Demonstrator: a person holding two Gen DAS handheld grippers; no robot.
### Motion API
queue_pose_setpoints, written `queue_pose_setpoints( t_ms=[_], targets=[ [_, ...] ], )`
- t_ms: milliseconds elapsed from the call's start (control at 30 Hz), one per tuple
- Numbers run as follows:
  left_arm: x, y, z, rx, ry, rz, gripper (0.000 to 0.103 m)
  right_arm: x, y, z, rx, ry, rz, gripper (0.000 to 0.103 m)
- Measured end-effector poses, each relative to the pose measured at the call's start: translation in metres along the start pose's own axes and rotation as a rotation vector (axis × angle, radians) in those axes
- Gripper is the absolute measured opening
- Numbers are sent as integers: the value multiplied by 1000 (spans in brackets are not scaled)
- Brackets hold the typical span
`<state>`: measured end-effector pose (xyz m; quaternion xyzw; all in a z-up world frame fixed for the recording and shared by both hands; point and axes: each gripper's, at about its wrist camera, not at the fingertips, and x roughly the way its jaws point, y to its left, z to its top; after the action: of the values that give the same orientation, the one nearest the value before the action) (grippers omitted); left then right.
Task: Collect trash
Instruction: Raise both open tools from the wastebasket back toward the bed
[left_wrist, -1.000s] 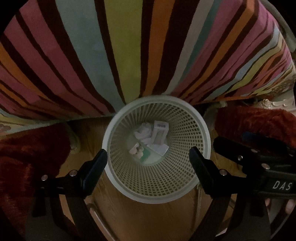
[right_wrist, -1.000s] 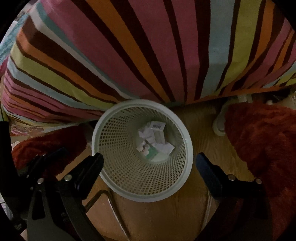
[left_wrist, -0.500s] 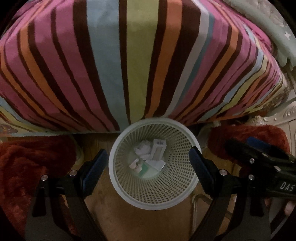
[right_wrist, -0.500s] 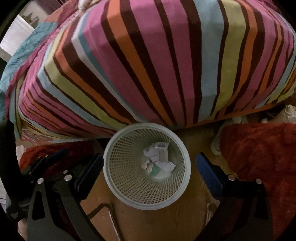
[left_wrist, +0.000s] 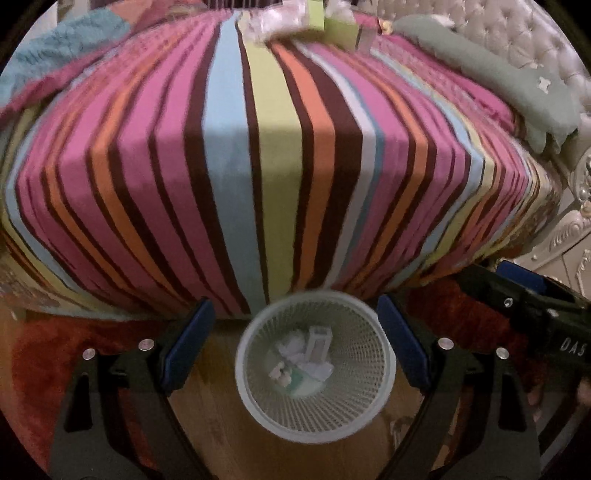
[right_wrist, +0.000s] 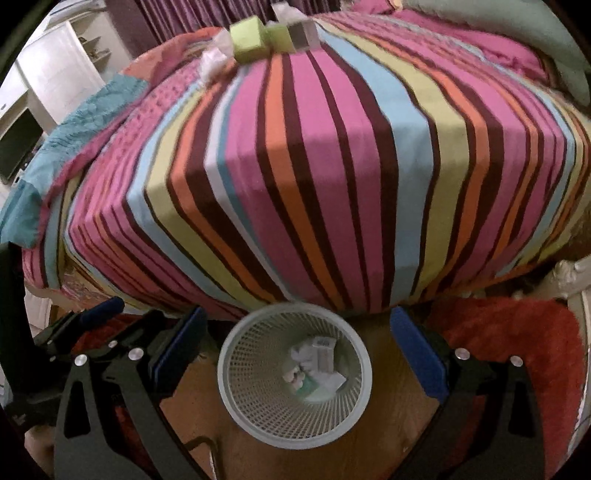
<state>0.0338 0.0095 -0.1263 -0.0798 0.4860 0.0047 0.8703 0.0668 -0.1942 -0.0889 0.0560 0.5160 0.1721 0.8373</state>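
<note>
Left gripper (left_wrist: 295, 347) fingers released, empty, right gripper (right_wrist: 298, 347) fingers released, empty, white mesh wastebasket (left_wrist: 373, 391) on wooden floor between both pairs, crumpled paper and small cartons (left_wrist: 304, 354) inside, striped bed (left_wrist: 258, 166) at 12 o'clock, green boxes (right_wrist: 251, 40) at its far edge.

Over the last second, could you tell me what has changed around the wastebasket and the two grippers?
Both views have pulled up and tilted away: the wastebasket looks smaller and lower in frame, and the striped bed's top, with boxes and wrappers, has come into sight. Nothing was grabbed or released. The left gripper and right gripper stay open and empty, and the trash lies unchanged in the basket.
</note>
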Motion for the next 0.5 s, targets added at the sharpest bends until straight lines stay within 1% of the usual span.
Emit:
queue_pose_setpoints(
  t_ms=[167, 367, 500],
  targets=[
    [-25, 6, 21, 1, -90, 25, 87, -22, 5, 26, -34, -82, 11, 95],
    [-42, 13, 54, -2, -157, 21, 87, -42, 11, 59, -94, -184, -8, 95],
    [-46, 14, 77, 4, -187, 18, 87, -46, 15, 80, -132, -221, -15, 95]
  ],
)
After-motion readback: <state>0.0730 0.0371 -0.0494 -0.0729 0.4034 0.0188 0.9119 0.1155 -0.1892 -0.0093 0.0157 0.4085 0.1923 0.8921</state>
